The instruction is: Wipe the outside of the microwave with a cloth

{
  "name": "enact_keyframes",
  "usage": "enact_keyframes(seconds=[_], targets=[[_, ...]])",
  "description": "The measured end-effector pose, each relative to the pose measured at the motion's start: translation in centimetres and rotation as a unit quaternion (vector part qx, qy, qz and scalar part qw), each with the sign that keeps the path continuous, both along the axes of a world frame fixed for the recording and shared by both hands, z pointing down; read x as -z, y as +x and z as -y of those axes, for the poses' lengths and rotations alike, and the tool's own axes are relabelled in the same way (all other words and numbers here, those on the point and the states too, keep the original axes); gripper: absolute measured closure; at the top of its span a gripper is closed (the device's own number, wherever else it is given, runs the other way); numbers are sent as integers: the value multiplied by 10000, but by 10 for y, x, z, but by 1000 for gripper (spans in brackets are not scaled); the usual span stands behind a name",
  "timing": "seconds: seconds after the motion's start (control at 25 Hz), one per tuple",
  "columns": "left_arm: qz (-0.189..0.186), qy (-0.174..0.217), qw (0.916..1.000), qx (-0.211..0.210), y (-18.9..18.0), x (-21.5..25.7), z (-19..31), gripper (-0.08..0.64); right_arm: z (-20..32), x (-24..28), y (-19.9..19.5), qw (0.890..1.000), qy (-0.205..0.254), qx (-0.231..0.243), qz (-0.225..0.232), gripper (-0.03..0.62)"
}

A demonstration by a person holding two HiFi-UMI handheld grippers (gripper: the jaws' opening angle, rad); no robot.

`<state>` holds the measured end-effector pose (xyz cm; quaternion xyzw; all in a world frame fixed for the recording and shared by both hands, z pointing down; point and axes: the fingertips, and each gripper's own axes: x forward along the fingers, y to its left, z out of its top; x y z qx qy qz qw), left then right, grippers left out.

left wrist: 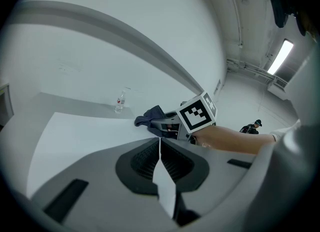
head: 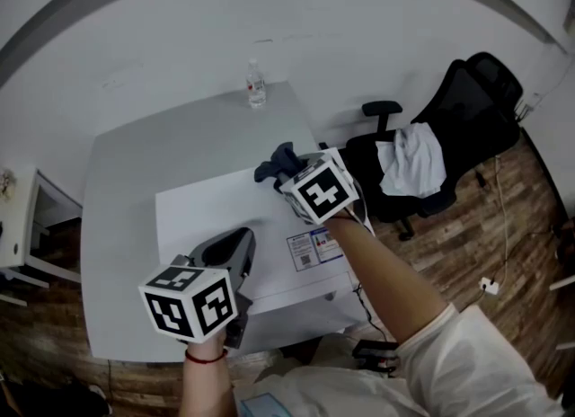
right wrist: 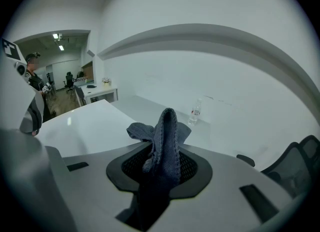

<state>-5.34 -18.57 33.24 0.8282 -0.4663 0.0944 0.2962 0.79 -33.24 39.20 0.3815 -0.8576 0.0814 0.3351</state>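
Observation:
The white microwave stands on a grey table; I see its flat top from above. My right gripper is over the top's far right corner, shut on a dark blue cloth. In the right gripper view the cloth stands bunched up between the jaws of that gripper. My left gripper hovers over the top's near edge, jaws together with nothing in them. In the left gripper view, the left gripper points toward the cloth across the white top.
A water bottle stands at the table's far edge by the wall. A black office chair with a white garment is to the right. A printed label sits on the microwave. White furniture is at the left.

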Motion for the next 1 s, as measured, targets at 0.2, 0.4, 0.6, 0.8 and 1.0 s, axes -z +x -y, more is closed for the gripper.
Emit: enact_keyframes(seconds=[0.2, 0.4, 0.6, 0.8, 1.0], targets=[[-35, -3, 10000, -35, 18, 0, 4, 548, 8, 1, 32, 9999, 29, -121, -65, 486], [-88, -31, 9999, -85, 35, -4, 7, 549, 17, 3, 66, 9993, 140, -280, -208, 486], [-136, -50, 9999, -76, 43, -6, 7, 549, 22, 3, 89, 9986, 136, -418, -281, 486], [-165, -38, 9999, -5, 37, -6, 4, 549, 24, 3, 96, 9982, 143, -471, -355, 486], [-200, 2, 9997, 113, 22, -4, -2, 549, 24, 2, 107, 9965, 179, -639, -503, 486]])
